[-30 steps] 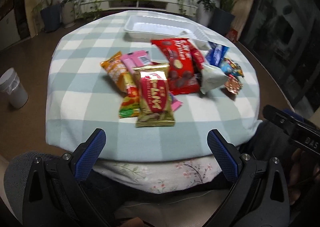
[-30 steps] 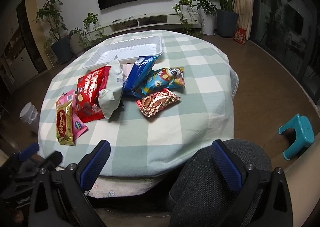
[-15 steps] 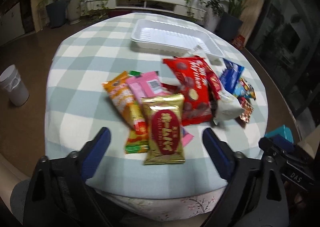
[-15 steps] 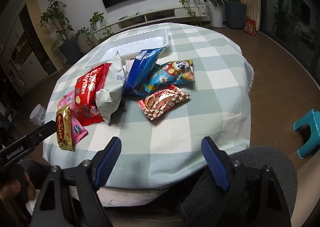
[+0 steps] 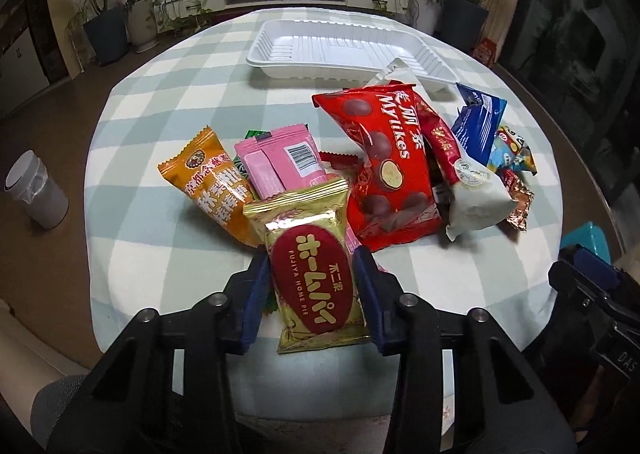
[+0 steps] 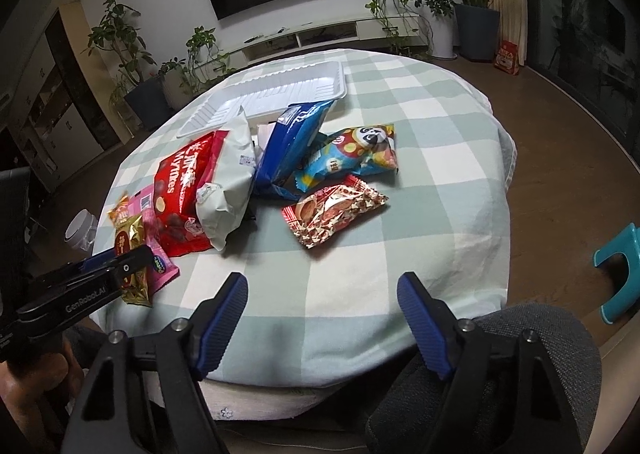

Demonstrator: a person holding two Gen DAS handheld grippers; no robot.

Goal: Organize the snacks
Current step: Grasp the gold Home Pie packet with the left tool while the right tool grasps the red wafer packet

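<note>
A pile of snack packets lies on the round checked table (image 5: 160, 254), with an empty white tray (image 5: 344, 49) behind it. My left gripper (image 5: 312, 254) is closing on the gold Home Pie packet (image 5: 312, 294) at the pile's near edge, blue pads against both long sides. Beside it lie an orange packet (image 5: 212, 177), a pink packet (image 5: 280, 161), a red Mylikes bag (image 5: 384, 161), a white bag (image 5: 476, 193) and a blue bag (image 5: 478, 121). My right gripper (image 6: 320, 278) hovers over bare cloth near the front edge, jaws closing slightly with nothing between them. A red-gold foil packet (image 6: 332, 209) and a panda packet (image 6: 352, 153) lie ahead of it.
A white bin (image 5: 36, 193) stands on the floor at the left. At the right there is a teal stool (image 6: 620, 266). A grey cushion (image 6: 520, 354) sits below the right gripper. Potted plants and a low TV shelf line the far wall.
My left gripper moved forward over the table edge to the gold packet and narrowed its jaws around it. The right gripper's jaws drew in a little and it barely moved.
</note>
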